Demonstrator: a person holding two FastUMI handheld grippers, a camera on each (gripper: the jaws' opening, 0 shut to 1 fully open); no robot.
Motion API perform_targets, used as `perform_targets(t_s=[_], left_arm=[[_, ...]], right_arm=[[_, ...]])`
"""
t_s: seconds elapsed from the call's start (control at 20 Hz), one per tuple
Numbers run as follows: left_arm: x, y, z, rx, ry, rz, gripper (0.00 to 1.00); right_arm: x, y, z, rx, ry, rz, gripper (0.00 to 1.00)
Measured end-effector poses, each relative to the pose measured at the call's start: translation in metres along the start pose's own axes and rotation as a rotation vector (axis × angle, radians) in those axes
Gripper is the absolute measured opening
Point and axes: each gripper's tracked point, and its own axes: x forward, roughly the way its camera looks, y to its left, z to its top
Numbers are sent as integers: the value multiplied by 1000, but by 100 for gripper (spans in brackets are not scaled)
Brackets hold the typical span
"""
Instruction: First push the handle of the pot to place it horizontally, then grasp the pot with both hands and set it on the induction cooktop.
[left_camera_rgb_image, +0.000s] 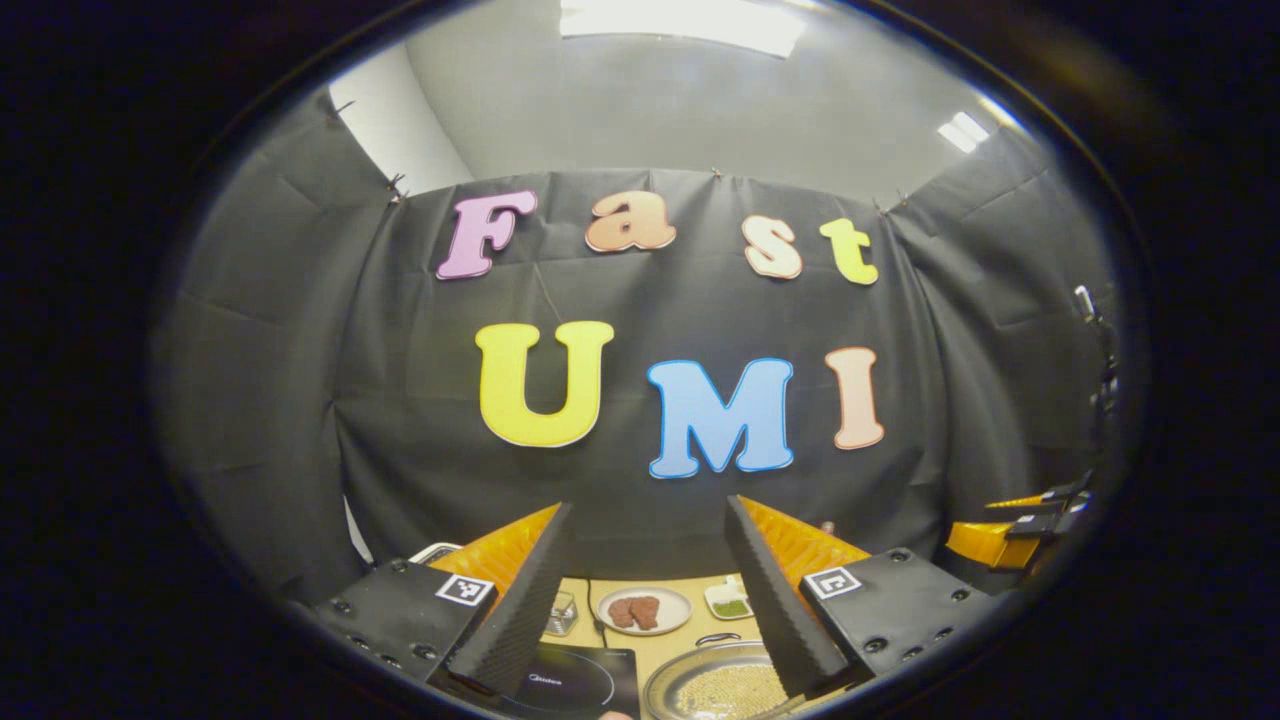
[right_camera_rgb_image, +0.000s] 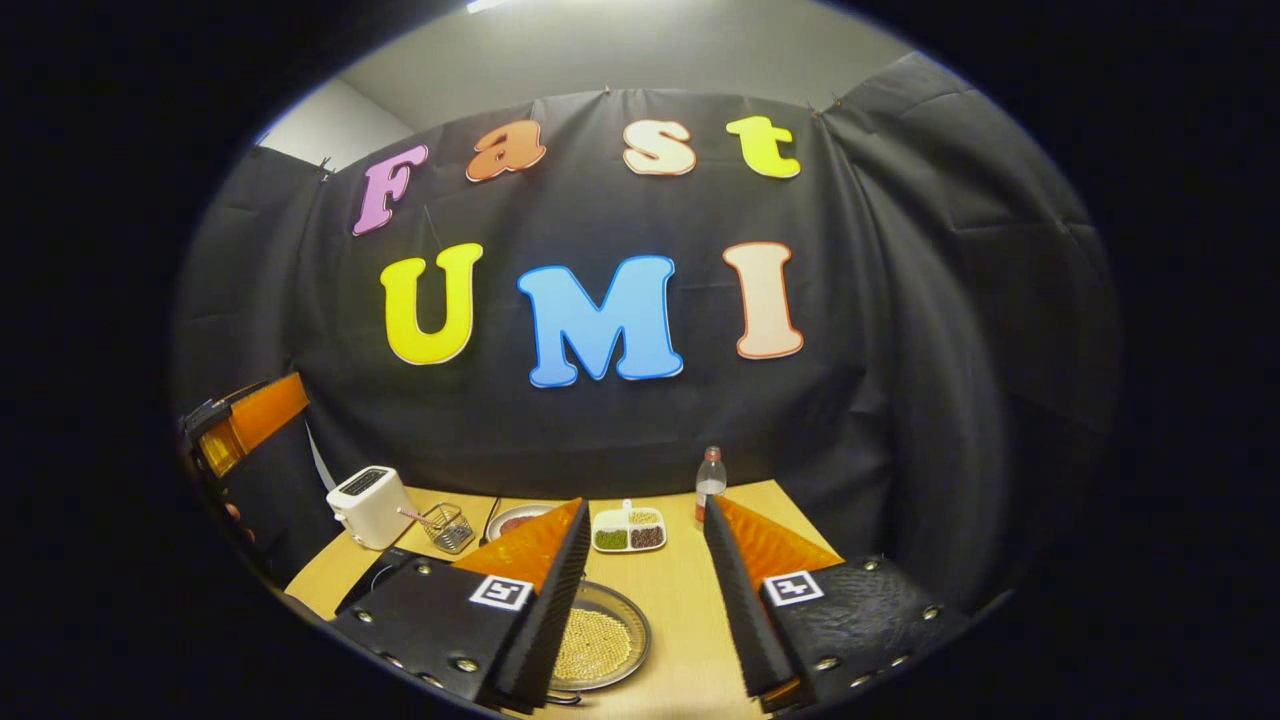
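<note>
Both grippers, left gripper (left_camera_rgb_image: 648, 600) and right gripper (right_camera_rgb_image: 645, 600), hover with fingers spread apart, holding nothing. Below them on the wooden table (right_camera_rgb_image: 690, 600), the pot (right_camera_rgb_image: 600, 640) of yellow grains sits beside the induction cooktop (left_camera_rgb_image: 575, 685).

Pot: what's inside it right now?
The pot holds a layer of small yellowish grains; its near edge and handle are covered by the right claw's finger.

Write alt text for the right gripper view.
The right tongs hang open above a wooden table, over a pot of pale grains. Behind stand a white toaster, a wire basket, a divided dish and a bottle.
</note>
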Motion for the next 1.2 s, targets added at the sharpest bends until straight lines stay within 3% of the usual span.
perform_targets(t_s=[0.05,0.1,0.15,0.2,0.25,0.3,0.35,0.4,0.45,0.6,0.7,0.85,0.9,0.95,1.05,1.1,1.15,1.2], left_arm=[[2,1,-1,3,1,8,97],[3,4,-2,7,1,21,97],[5,3,-5,8,4,30,91],[6,4,-8,8,10,39,91],[5,5,-11,9,16,49,96],[5,7,-13,10,22,61,96],[4,11,-17,10,26,74,97],[4,14,-20,11,32,87,91],[2,18,-23,12,38,101,97],[-5,32,-27,14,52,145,100],[-10,43,-29,15,58,175,96],[-21,58,-29,26,62,217,100],[-23,64,-30,28,67,233,91],[-25,69,-31,29,71,244,100],[-30,75,-31,27,75,267,100],[-29,76,-33,25,76,273,91],[-29,77,-32,24,78,279,91],[-33,81,-33,27,79,286,97]], right_arm=[[4,3,-10,4,38,19,51],[10,3,-23,1,82,19,49],[16,3,-34,-2,118,36,31],[19,3,-44,-3,157,43,29],[23,13,-55,6,199,97,17],[25,14,-69,13,246,105,17],[26,21,-80,23,286,143,6],[29,25,-92,20,325,160,3],[34,27,-103,19,352,178,1],[35,50,-138,25,483,263,2],[33,62,-166,36,581,316,3],[23,91,-208,60,724,387,3],[20,99,-220,67,761,406,2],[16,105,-231,68,795,422,2],[11,120,-250,70,853,463,2],[7,125,-260,68,882,480,3],[5,130,-270,67,911,494,2],[0,133,-279,71,940,503,2]])
